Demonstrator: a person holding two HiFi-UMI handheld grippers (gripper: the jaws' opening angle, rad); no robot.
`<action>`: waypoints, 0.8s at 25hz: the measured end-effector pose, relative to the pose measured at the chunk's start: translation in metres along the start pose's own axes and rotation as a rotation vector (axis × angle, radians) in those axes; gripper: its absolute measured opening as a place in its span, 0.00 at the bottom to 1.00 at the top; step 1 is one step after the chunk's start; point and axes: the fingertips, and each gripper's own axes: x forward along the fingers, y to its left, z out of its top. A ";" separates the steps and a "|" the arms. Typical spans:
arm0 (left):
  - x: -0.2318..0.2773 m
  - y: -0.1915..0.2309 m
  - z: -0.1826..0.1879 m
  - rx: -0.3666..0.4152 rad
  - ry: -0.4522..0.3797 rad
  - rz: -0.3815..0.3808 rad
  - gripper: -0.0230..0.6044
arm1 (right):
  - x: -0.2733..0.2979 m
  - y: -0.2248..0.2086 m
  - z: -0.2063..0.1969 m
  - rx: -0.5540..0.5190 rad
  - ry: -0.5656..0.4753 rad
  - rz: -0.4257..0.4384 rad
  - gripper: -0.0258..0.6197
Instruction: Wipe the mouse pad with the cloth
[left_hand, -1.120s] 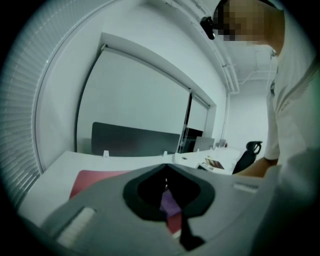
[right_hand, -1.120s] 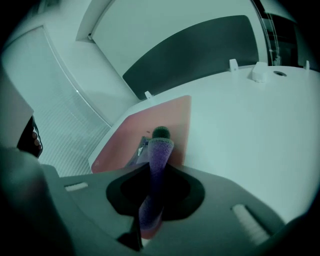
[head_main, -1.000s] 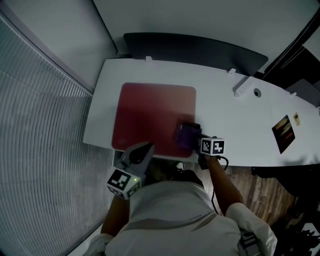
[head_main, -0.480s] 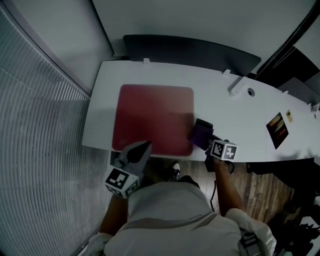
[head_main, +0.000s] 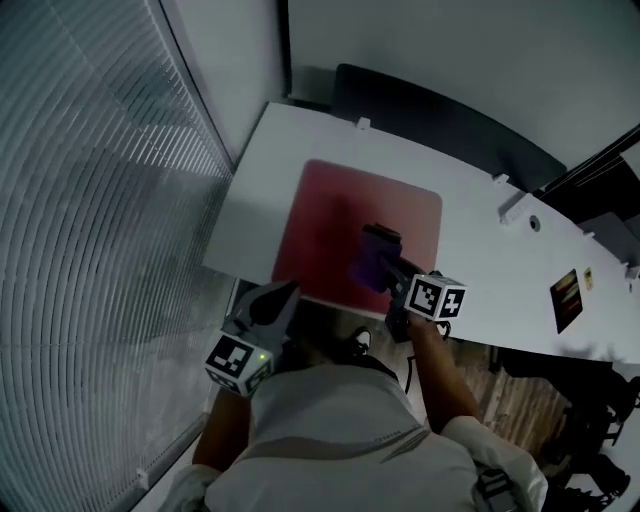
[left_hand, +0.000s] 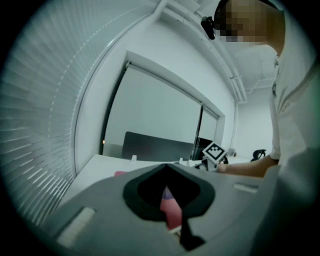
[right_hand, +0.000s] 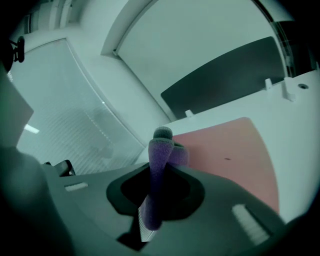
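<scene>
**Cloth pinched in your right gripper, over the pad**

Your right gripper (head_main: 388, 272) grips the purple cloth (right_hand: 159, 165) between its jaws, the folded fabric standing up out of them. The cloth sits over the near right part of the red mouse pad (head_main: 335, 215), which lies flat on the white desk (head_main: 480, 250). Your left gripper (head_main: 280, 298) hangs off the desk's near edge, its jaws pressed together on nothing.

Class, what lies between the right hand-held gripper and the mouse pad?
The purple cloth, clamped in the right hand-held gripper, over the red mouse pad; the right gripper view shows it.
</scene>
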 end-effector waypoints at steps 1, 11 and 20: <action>-0.010 0.010 0.000 -0.005 0.002 0.011 0.04 | 0.016 0.019 -0.007 -0.007 0.021 0.031 0.11; -0.101 0.082 -0.013 -0.012 0.015 0.129 0.04 | 0.156 0.156 -0.099 -0.045 0.214 0.237 0.11; -0.115 0.088 -0.021 -0.020 0.047 0.106 0.04 | 0.196 0.136 -0.140 -0.063 0.284 0.122 0.11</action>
